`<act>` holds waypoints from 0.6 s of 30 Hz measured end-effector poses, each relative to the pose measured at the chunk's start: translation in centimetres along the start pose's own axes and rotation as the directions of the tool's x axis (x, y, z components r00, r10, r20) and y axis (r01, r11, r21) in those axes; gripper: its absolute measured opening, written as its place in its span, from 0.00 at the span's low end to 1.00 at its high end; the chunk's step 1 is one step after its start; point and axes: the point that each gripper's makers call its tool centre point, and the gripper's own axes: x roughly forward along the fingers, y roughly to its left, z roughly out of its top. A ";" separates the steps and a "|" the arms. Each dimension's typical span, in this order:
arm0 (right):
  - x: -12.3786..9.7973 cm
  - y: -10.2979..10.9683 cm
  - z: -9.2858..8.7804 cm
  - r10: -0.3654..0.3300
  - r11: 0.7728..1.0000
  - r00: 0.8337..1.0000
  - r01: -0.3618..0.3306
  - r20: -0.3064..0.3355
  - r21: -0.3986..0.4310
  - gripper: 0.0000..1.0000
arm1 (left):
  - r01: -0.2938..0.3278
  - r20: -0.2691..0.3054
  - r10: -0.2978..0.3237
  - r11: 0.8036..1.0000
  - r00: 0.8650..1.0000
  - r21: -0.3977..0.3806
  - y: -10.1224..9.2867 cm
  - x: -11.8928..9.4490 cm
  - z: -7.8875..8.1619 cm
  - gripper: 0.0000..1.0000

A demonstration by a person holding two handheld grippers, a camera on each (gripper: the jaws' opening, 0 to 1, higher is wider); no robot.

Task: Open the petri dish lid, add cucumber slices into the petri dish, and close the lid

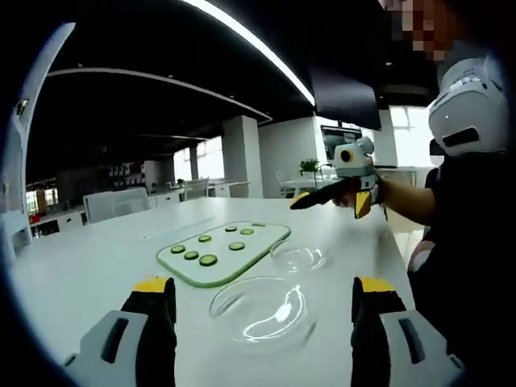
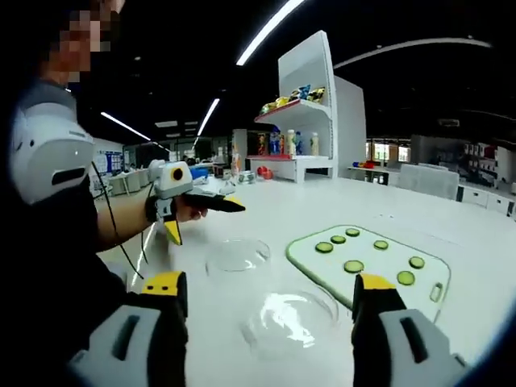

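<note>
A pale green-edged cutting board (image 1: 256, 239) lies on the white table with several cucumber slices (image 1: 208, 260) on it. Two clear petri dish halves lie apart beside it. The nearer half (image 1: 260, 310) sits just ahead of my open left gripper (image 1: 264, 286), the other half (image 1: 298, 258) farther right. I cannot tell lid from base. My right gripper (image 1: 322, 196) hovers above the table's far right. In the right gripper view my right gripper (image 2: 268, 282) stands open over one dish half (image 2: 290, 322), with the second half (image 2: 238, 254), the board (image 2: 310, 262), the slices (image 2: 353, 266) and my left gripper (image 2: 211, 201) beyond.
A person in dark clothes with a white shoulder piece (image 1: 468, 113) stands at the table's edge. A white shelf unit (image 2: 306, 105) with coloured items stands behind the table. Chairs and desks (image 1: 117, 203) stand farther back.
</note>
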 end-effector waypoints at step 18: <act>-4.1 -1.7 -2.0 -0.144 0.980 0.988 0.134 0.053 0.148 0.97 | 0.016 0.036 -0.015 0.999 0.999 -0.034 -1.8 -0.3 0.9 0.95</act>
